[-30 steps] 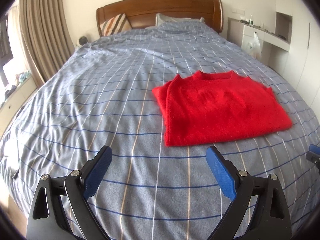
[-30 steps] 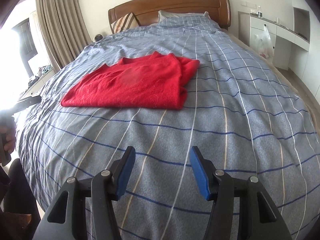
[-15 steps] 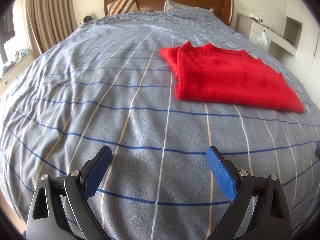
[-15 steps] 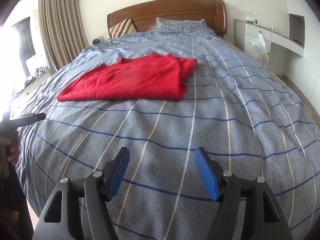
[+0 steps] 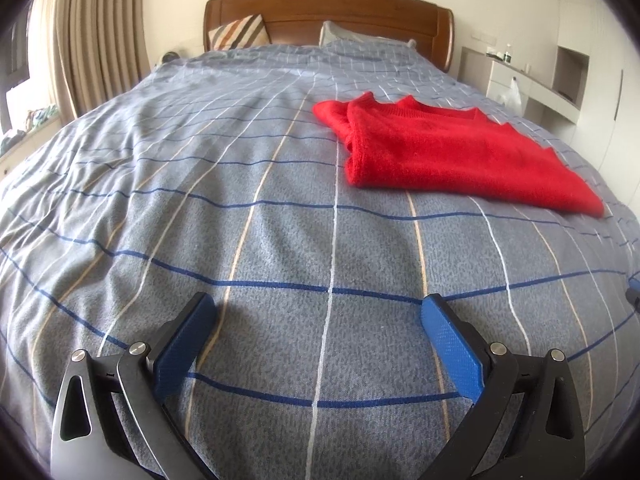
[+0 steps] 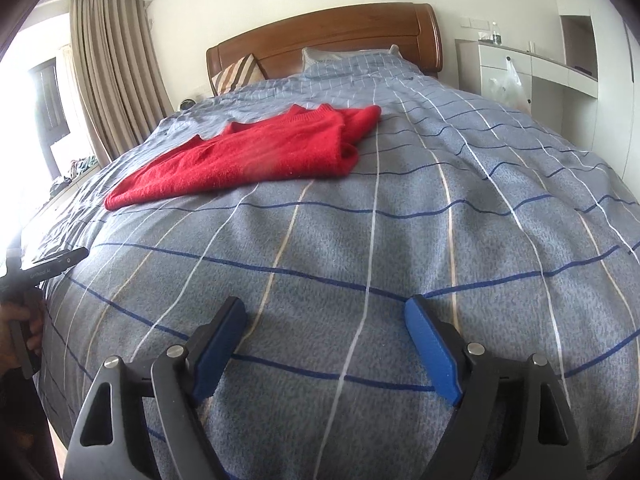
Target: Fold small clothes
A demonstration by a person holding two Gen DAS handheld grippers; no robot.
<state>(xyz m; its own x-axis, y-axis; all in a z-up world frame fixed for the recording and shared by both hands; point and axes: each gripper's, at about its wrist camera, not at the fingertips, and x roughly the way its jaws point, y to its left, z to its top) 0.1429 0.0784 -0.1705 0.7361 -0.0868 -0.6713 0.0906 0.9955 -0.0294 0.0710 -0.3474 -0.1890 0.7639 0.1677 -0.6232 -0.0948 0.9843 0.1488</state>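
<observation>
Sweater (image 5: pixel 448 156) position is our reference: the red garment lies flat on the checked bedspread (image 5: pixel 240 208), already folded with the sleeves turned in, its neckline toward the wooden headboard (image 5: pixel 328 12). We hold both grippers on the near side of the sweater, well apart from it and low over bare bedspread. The left gripper (image 5: pixel 318 322) has its jaws spread wide with nothing between them; the right gripper (image 6: pixel 325 322) has just been opening its jaws and is likewise empty. We judge that this spread, low posture prepares each gripper to take one near corner of the sweater's hem, so the fabric can be lifted evenly and doubled toward the neckline. A striped cushion (image 5: pixel 239 34) stands beyond the sweater against the headboard, clear of the working area.
</observation>
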